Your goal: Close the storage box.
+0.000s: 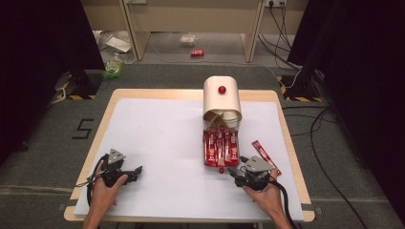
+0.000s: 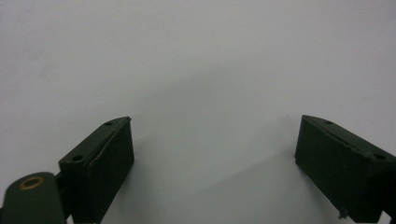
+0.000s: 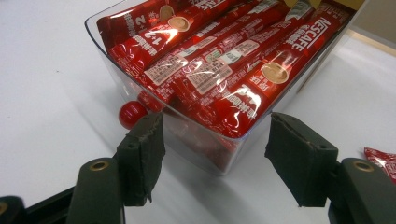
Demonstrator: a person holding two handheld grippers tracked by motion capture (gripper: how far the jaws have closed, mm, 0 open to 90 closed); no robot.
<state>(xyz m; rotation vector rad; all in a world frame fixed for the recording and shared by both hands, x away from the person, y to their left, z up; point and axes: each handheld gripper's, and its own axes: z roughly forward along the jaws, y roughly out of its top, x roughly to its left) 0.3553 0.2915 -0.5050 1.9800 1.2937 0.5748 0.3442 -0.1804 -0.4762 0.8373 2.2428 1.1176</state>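
Two grippers sit at my near edge of the white mat (image 1: 157, 138). My left gripper (image 2: 212, 154) rests low over bare mat, well away from everything else, jaws spread wide with nothing between them. My right gripper (image 3: 212, 156) has its jaws spread too, just in front of the near end of the clear drawer (image 3: 205, 149), and its pads touch nothing. That drawer is pulled out toward me and packed with red coffee sticks (image 3: 219, 60) lying lengthwise; its red knob (image 3: 132, 113) sticks out of the front wall, just beside my right gripper's left jaw in the right gripper view. One loose stick (image 1: 265, 156) lies on the mat to the right of the drawer, near my right hand (image 1: 267, 193). Farther back, the cream dispenser box (image 1: 222, 98) stands at the mat's far edge, another red knob (image 1: 221, 89) on its top.
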